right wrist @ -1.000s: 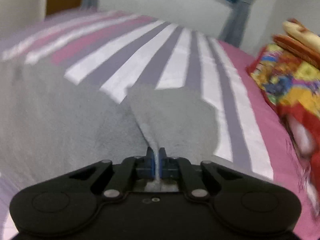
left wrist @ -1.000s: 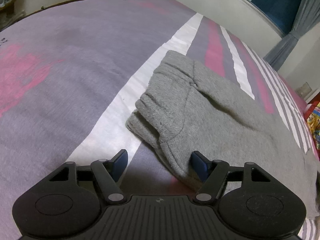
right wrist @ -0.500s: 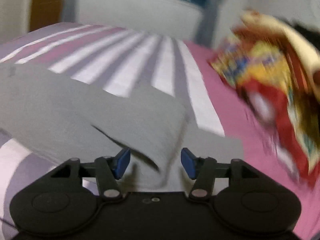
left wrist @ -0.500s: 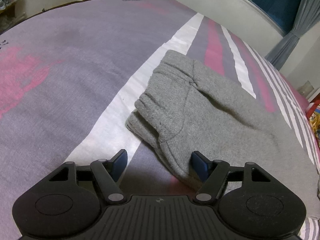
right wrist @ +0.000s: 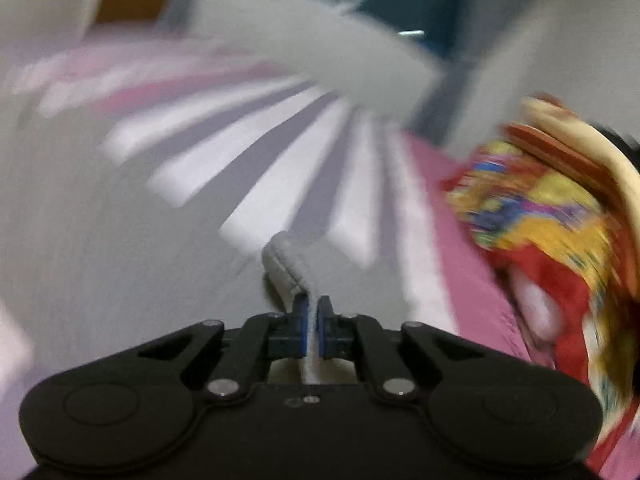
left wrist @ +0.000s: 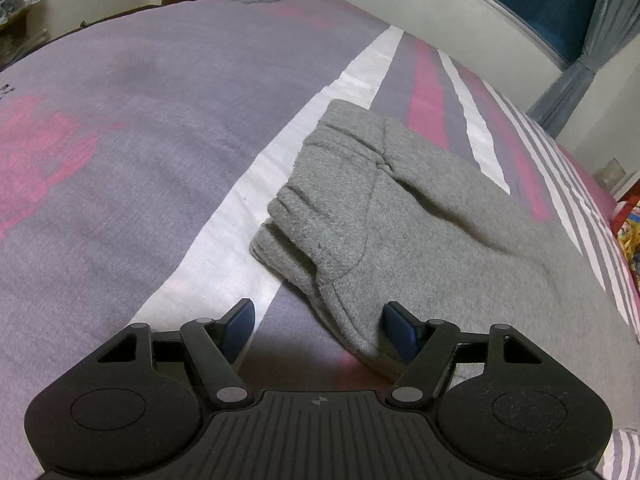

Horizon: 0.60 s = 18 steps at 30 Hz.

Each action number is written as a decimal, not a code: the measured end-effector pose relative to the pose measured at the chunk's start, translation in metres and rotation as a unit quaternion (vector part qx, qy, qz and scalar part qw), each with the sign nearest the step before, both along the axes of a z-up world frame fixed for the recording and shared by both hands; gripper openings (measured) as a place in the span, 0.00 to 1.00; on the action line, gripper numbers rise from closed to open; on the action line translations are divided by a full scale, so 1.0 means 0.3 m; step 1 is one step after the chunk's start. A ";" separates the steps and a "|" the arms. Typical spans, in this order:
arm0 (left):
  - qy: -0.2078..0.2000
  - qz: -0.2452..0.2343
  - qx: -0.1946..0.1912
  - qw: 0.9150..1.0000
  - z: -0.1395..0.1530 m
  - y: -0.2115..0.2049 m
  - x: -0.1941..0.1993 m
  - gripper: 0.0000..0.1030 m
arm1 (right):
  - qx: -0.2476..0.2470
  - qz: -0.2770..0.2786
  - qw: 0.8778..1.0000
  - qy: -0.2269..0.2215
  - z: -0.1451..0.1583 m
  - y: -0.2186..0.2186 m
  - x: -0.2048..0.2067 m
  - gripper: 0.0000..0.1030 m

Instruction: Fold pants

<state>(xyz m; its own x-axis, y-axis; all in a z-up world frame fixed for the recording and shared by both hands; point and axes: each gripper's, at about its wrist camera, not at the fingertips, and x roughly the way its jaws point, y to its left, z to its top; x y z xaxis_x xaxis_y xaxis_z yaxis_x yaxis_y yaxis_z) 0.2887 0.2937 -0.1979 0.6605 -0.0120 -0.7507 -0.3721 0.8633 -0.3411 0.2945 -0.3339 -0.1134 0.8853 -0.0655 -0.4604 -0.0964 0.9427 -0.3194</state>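
Observation:
The grey pants (left wrist: 400, 220) lie on the striped bed, waistband end toward the left wrist camera. My left gripper (left wrist: 320, 330) is open, low over the bed, its right fingertip against the near waistband corner and its left fingertip over bare sheet. In the blurred right wrist view my right gripper (right wrist: 313, 328) is shut on a thick edge of the pants (right wrist: 288, 268), a hem or cuff that sticks up between the pads. The rest of the grey cloth spreads to its left.
The bed sheet (left wrist: 140, 140) is purple with white and pink stripes. A colourful red and yellow bundle (right wrist: 560, 240) lies on the pink sheet at the right. A wall and window (left wrist: 540, 4) stand behind the bed.
My right gripper opened half a second ago and has now shut again on an edge of the pants, moving fast. My left gripper stays open and still at the waistband.

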 end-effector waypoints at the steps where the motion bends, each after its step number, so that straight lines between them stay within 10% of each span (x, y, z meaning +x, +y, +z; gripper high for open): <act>1: 0.000 0.000 0.000 1.000 -0.001 0.000 -0.001 0.69 | 0.047 -0.027 0.998 -0.023 0.046 -0.060 -0.031 0.04; 6: -0.001 -0.001 0.001 1.000 0.000 0.002 -0.001 0.69 | 0.258 -0.132 0.954 -0.081 0.104 -0.367 -0.191 0.04; 10: 0.003 -0.001 0.004 1.000 0.005 -0.003 0.004 0.69 | 0.367 -0.206 0.906 -0.051 -0.060 -0.571 -0.236 0.04; 18: 0.012 -0.002 0.006 1.000 0.012 -0.003 0.022 0.69 | 0.473 -0.243 0.847 -0.011 -0.262 -0.717 -0.277 0.04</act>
